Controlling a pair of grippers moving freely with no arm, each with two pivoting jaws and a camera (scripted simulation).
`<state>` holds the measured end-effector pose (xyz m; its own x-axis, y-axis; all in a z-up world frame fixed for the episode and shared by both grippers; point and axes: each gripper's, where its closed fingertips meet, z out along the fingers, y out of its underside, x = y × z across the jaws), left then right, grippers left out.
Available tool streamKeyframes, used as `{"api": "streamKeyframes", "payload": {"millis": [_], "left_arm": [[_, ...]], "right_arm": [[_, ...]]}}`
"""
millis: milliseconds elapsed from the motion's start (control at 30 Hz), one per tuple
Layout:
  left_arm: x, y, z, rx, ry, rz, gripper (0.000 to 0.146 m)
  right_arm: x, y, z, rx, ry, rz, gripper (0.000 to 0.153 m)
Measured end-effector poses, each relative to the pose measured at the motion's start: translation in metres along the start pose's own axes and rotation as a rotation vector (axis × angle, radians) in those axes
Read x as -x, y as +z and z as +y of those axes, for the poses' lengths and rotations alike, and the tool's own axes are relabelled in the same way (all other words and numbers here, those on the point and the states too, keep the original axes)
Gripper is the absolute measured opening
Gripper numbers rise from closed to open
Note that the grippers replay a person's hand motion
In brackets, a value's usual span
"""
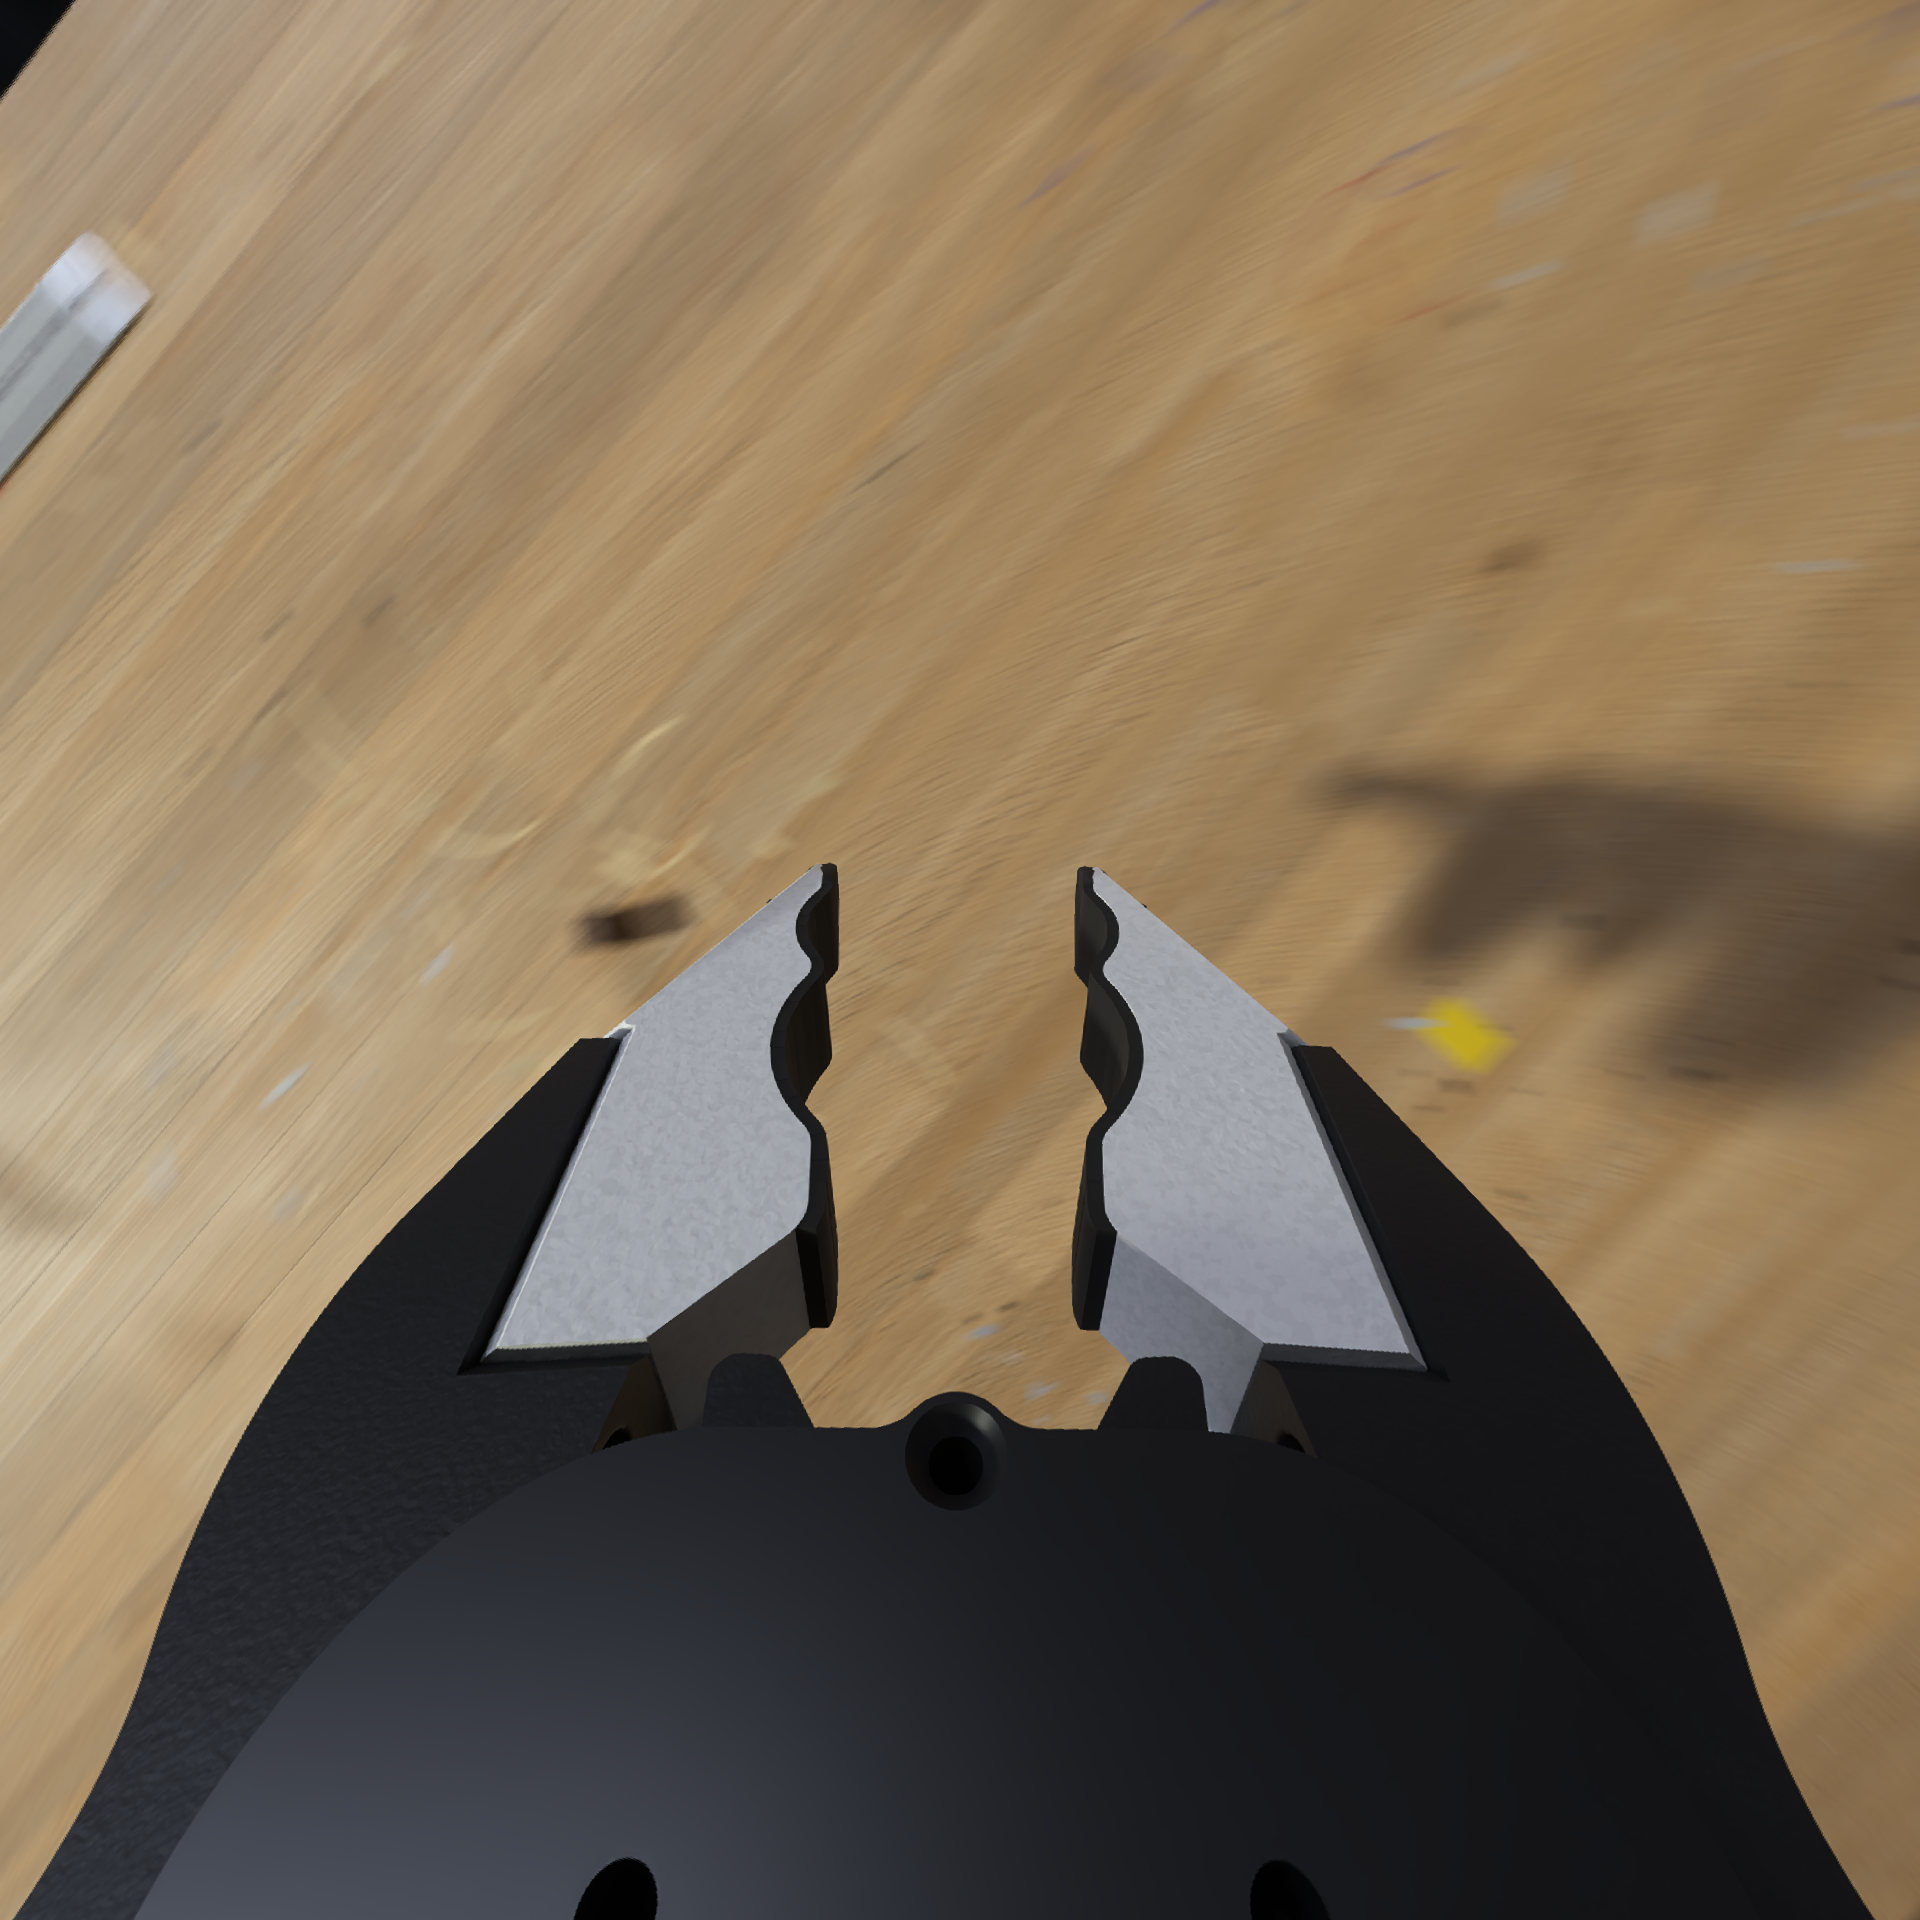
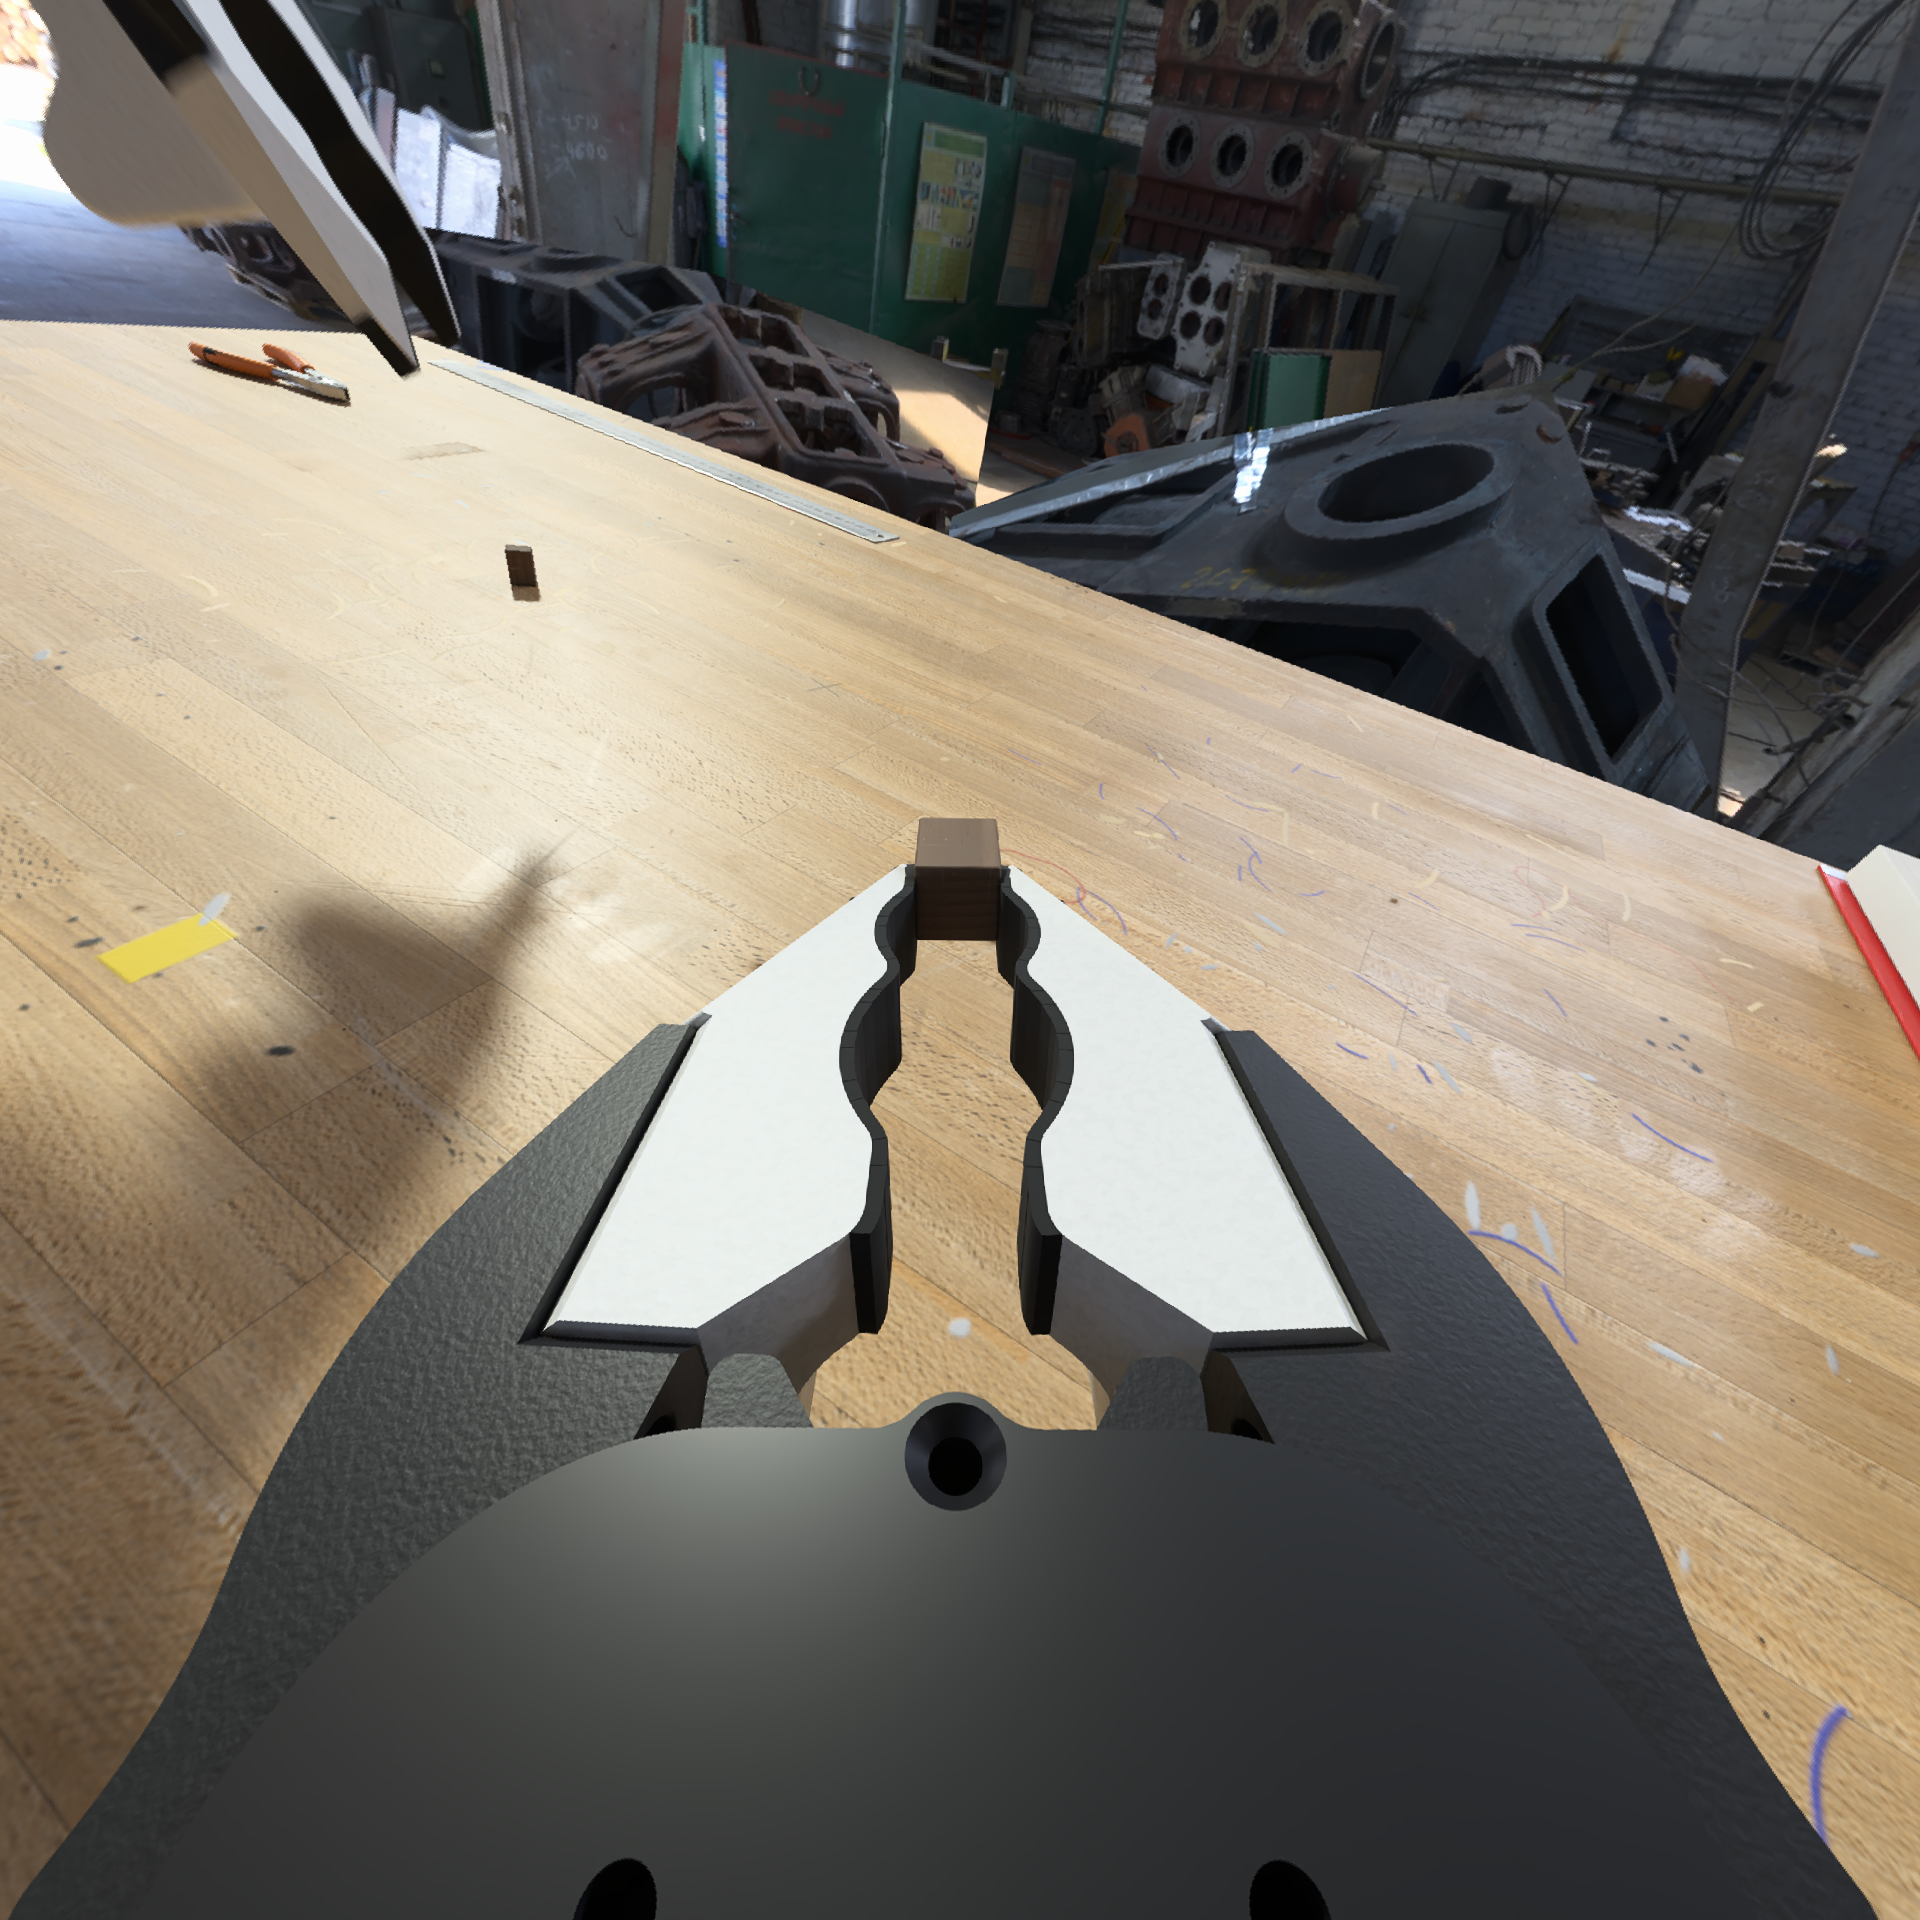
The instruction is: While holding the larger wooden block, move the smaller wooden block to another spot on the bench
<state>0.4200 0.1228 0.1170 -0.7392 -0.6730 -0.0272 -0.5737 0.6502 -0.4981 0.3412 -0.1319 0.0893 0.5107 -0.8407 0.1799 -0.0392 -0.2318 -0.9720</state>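
Right tongs [image 2: 957, 883]: clenched on the larger wooden block [image 2: 957, 878]. Block sits between the fingertips at the very front of the jaws, upper end standing proud of the tips. Whether its base touches the bench [image 2: 727, 727] cannot be told from the right wrist view.

Left tongs [image 1: 956, 883]: released, jaws parted with only bare bench surface [image 1: 935, 416] visible between them. Nothing gripped. They face down at the boards. In the right wrist view, part of the left tongs [image 2: 312, 187] shows up and to the left of the right tongs, above the bench.

Smaller wooden block [image 2: 521, 567]: standing upright on the bench, well ahead and to the left of the right tongs, apart from both tongs. Not seen in the left wrist view.

Other items, right wrist view: yellow tape patch [image 2: 166, 948] left of the right tongs; orange-handled tool [image 2: 268, 372] far ahead left; metal ruler [image 2: 665, 452] along the far bench edge; red-edged flat item [image 2: 1881, 935] at far right. Left wrist view shows the yellow patch [image 1: 1460, 1034] right of the left tongs, and the ruler's end [image 1: 62, 343] far left.

No containers in either view.
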Motion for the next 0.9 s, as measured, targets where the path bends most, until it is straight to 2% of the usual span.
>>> {"api": "streamKeyframes", "payload": {"millis": [33,67,167,233,367,467,500,567,633,700,800,900], "left_arm": [[0.027,0.007,0.013,0.051,-0.04,-0.085,0.045],[0.046,0.016,0.025,0.097,-0.077,-0.113,0.045],[0.071,0.05,0.043,0.129,-0.192,-0.021,0.046],[0.085,0.068,0.051,0.149,-0.241,-0.022,0.046],[0.112,0.08,0.062,0.193,-0.223,-0.136,0.046],[0.118,0.085,0.068,0.223,-0.158,-0.127,0.046],[0.118,0.087,0.069,0.23,-0.143,-0.112,0.042],[0.115,0.087,0.066,0.221,-0.116,-0.061,0.008],[0.113,0.082,0.062,0.216,-0.1,-0.055,0.009],[0.1,0.075,0.046,0.171,-0.093,0.028,0.009],[0.065,0.06,0.003,0.064,-0.066,0.262,0.009],[0.033,0.056,-0.042,0.052,0.043,0.435,0.009]], "right_arm": [[0.0,0.0,0.0,0.002,-0.001,0.0,0.014],[0.0,0.0,0.001,0.005,-0.001,-0.001,0.014],[0.0,0.001,0.001,0.012,0.001,-0.003,0.014],[0.0,0.001,0.001,0.012,0.005,-0.003,0.014],[-0.001,0.001,0.001,0.01,0.014,-0.005,0.014],[-0.001,0.001,0.001,0.01,0.019,-0.007,0.014],[-0.001,0.001,0.001,0.011,0.02,-0.008,0.014],[-0.001,0.001,0.001,0.012,0.021,-0.009,0.014],[-0.001,0.001,0.001,0.011,0.021,-0.008,0.014],[-0.001,0.001,0.001,0.01,0.02,-0.007,0.014],[-0.001,0.001,0.002,0.014,0.017,-0.011,0.014],[0.0,0.001,0.002,0.013,0.009,-0.009,0.014]]}}
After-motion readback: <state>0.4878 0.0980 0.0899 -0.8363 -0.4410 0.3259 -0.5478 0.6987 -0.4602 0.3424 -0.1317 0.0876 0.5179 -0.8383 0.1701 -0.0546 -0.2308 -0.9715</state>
